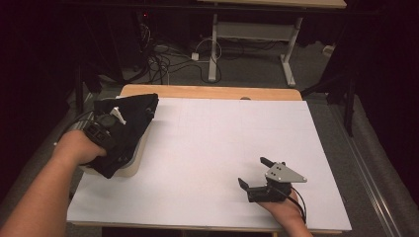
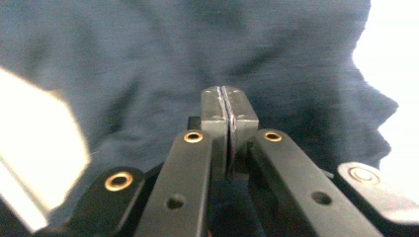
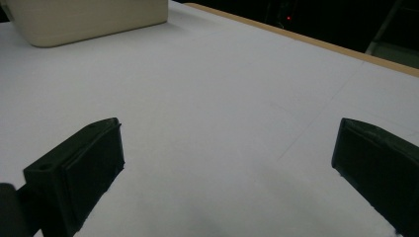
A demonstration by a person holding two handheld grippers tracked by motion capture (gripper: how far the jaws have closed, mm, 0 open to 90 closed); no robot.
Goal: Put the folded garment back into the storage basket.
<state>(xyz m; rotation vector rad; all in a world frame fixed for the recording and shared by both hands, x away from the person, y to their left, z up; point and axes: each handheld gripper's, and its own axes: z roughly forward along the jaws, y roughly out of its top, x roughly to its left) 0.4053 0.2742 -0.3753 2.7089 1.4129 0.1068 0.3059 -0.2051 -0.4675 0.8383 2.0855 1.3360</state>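
right gripper (image 1: pixel 256 177): nearest the person, well to the right of the cream bin (image 1: pixel 132 163), resting low on the white table sheet (image 1: pixel 222 148); its 2 jaws stand wide apart with nothing between them, as the right gripper view also shows.
left gripper (image 1: pixel 129 112): over the cream bin, jaws pressed together; in the left gripper view the pads (image 2: pixel 217 111) meet with dark cloth right behind them, and whether a fold is pinched cannot be told.
black cloth (image 1: pixel 131 123): draped over the cream bin and over the left gripper, hanging past the bin's near corner.
risk 1: if only a thin edge is caught, the cloth probably slips free as the hand lifts.
risk 2: cloth hanging over the bin's rim could drag the light-looking bin toward the sheet's edge.
risk 3: cloth covering the left gripper hides the grip from the high view.
look of cloth: dark navy to black, fine knit, soft, creased, ragged outline against the white sheet (image 2: pixel 390 59).
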